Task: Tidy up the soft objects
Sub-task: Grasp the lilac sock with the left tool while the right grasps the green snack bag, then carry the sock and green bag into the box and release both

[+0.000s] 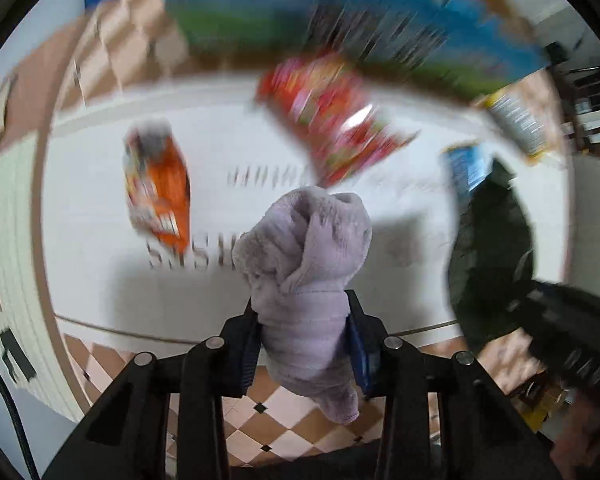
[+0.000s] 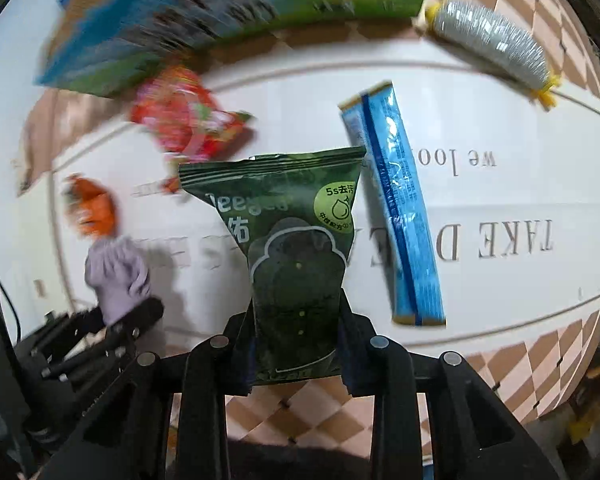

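Purple cloth (image 1: 306, 276), one, sits at centre of the left wrist view, clamped in the left gripper (image 1: 305, 344), lifted over the white mat (image 1: 100, 272), probably for sorting. Centre of the right view, the right gripper (image 2: 296, 344) pinches one green pouch (image 2: 288, 248). Lying loose: one orange packet (image 1: 160, 188), one red packet (image 1: 332, 120), one blue sachet (image 2: 400, 216).

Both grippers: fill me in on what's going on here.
The left gripper is shut on a lilac cloth, and the right gripper is shut on a dark green packet, both lifted above a white mat. A blue packet, a red packet and an orange packet lie on it.
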`<action>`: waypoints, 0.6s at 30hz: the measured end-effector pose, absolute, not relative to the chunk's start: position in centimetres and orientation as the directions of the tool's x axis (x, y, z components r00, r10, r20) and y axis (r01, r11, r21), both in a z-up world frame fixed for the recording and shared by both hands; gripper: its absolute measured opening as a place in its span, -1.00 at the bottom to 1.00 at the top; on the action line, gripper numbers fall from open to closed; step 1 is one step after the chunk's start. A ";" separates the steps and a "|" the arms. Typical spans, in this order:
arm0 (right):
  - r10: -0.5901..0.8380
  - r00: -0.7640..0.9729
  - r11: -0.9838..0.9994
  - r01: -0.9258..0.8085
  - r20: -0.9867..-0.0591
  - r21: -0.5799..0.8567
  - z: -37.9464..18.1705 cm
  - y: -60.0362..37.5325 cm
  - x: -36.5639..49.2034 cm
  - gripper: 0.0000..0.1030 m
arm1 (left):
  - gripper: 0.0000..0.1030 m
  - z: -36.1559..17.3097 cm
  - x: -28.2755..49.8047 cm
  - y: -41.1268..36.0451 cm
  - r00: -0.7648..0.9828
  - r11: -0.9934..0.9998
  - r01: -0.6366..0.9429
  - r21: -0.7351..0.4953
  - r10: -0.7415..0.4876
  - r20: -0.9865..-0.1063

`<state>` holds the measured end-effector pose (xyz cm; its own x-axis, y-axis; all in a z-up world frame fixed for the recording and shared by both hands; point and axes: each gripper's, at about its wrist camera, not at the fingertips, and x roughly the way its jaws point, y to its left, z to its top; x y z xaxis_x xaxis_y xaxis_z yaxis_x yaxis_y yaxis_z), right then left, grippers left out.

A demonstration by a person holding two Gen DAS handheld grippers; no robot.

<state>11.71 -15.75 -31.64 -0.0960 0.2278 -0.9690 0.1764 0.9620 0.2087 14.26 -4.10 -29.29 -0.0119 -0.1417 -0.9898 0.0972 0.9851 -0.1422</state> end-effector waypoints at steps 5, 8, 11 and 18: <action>0.289 0.074 0.947 0.124 -0.954 0.297 -22.0 -16.2 13.6 -0.36 | -0.33 -20.9 20.0 -4.5 0.093 0.967 0.149 -0.205 -0.220 -0.971; 0.306 0.148 0.941 0.101 -0.941 0.322 -18.0 -16.2 16.5 -0.36 | -0.33 -18.8 26.3 -4.6 0.101 0.963 0.153 -0.222 -0.238 -0.966; 0.284 0.185 0.947 0.099 -0.941 0.306 -16.0 -16.9 21.0 -0.36 | -0.33 -19.7 32.7 -3.8 0.069 0.977 0.119 -0.177 -0.186 -0.980; 0.301 0.102 0.930 0.187 -0.948 0.316 -20.9 -16.4 32.4 -0.36 | -0.33 -25.5 40.7 -3.4 -0.113 0.989 0.097 -0.115 -0.104 -0.988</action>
<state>32.42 -16.43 -20.88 0.1016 0.3013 -0.9481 0.1870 0.9303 0.3157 40.67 -3.36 -25.51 -0.1131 -0.1035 -0.9882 0.0969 0.9887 -0.1147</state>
